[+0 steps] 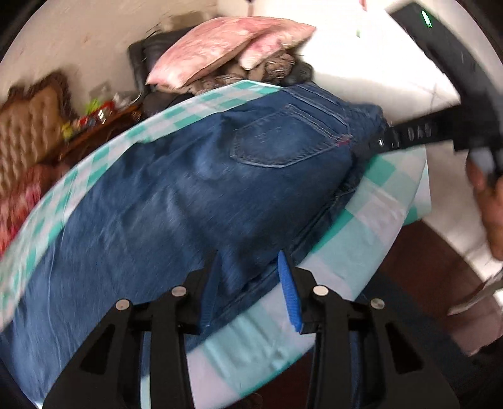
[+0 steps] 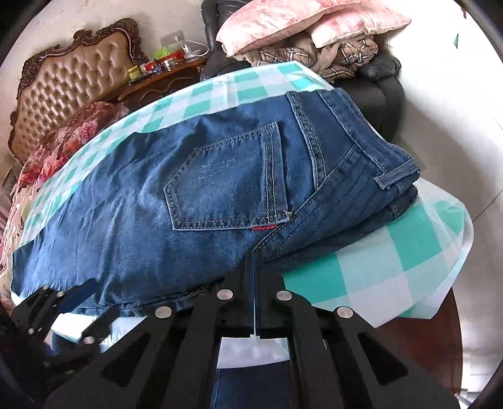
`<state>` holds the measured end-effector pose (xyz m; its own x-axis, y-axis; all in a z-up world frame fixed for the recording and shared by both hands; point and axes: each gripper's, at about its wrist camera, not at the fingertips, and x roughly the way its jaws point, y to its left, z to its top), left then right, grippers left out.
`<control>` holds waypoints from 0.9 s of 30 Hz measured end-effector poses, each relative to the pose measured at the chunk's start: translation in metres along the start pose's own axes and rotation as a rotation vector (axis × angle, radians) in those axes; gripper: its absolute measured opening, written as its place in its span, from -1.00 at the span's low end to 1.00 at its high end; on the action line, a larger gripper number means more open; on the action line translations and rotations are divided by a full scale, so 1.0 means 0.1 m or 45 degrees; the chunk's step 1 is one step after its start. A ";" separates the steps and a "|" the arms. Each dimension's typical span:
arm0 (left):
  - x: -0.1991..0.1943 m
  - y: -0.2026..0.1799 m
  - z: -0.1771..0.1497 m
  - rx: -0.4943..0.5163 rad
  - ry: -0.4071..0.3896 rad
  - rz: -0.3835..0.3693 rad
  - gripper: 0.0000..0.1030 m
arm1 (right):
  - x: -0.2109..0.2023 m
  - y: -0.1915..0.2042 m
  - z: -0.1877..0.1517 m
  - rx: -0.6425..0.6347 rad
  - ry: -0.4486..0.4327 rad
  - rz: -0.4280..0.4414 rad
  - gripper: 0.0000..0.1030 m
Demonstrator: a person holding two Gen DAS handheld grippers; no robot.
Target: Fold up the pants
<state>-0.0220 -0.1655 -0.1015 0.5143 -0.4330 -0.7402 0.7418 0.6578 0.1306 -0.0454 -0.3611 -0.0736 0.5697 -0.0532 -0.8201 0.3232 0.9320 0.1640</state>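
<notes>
The left gripper stands spread, its blue pads astride the near edge of the dark blue denim jeans; the right gripper is pressed together on the denim edge near the seat; the jeans lie halved lengthwise, leg on leg, on the teal-and-white checked tablecloth; the crosswise folds seemingly remain.

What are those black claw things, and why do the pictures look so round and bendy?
They are two hand-held grippers that a person uses to fold jeans. Each carries a wide-eyed camera, which bends the picture. One picture looks along the left gripper, its blue pads open around the jeans' edge. The other looks along the right gripper, pinched shut at the jeans' edge. The jeans lie on a green checked cloth. Behind sit pink pillows.
</notes>
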 end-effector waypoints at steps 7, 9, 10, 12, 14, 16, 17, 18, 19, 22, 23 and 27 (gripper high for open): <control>0.10 -0.08 0.05 0.041 0.024 -0.053 -0.96 | -0.05 -0.08 0.03 0.020 0.001 -0.134 -0.83; 0.04 -0.07 0.06 0.031 0.008 -0.057 -0.98 | -0.04 -0.11 0.02 0.049 0.017 -0.118 -0.65; 0.01 -0.06 0.06 0.015 -0.003 -0.065 -0.98 | -0.03 -0.13 0.02 0.082 0.035 -0.088 -0.21; -0.07 -0.02 0.07 -0.014 -0.020 -0.081 -0.98 | -0.02 -0.17 0.02 0.160 0.056 0.017 0.24; -0.10 -0.02 0.07 -0.015 -0.024 -0.078 -0.98 | -0.03 -0.14 0.03 0.171 0.057 0.047 0.24; -0.13 -0.04 0.06 -0.014 -0.031 -0.074 -0.99 | 0.00 -0.13 0.05 0.201 0.073 0.106 0.24; -0.14 -0.04 0.07 -0.016 -0.038 -0.071 -0.99 | 0.03 -0.13 0.06 0.215 0.084 0.111 0.23; -0.14 -0.04 0.07 -0.021 -0.041 -0.073 -0.99 | 0.06 -0.14 0.06 0.234 0.093 0.099 0.23; -0.15 -0.03 0.07 -0.028 -0.043 -0.075 -0.99 | 0.09 -0.15 0.07 0.247 0.099 0.093 0.23; -0.17 -0.02 0.07 -0.032 -0.049 -0.080 -0.99 | 0.18 -0.18 0.08 0.286 0.114 0.095 0.21; -0.17 -0.02 0.07 -0.032 -0.049 -0.080 -0.99 | 0.20 -0.18 0.09 0.287 0.113 0.097 0.17; -0.18 -0.02 0.06 -0.032 -0.049 -0.082 -0.99 | 0.24 -0.20 0.17 0.284 0.091 0.045 -0.24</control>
<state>-0.0304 -0.1631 -0.0848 0.4825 -0.4977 -0.7208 0.7629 0.6430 0.0667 -0.0253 -0.3867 -0.0878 0.5311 0.0113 -0.8472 0.4674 0.8301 0.3041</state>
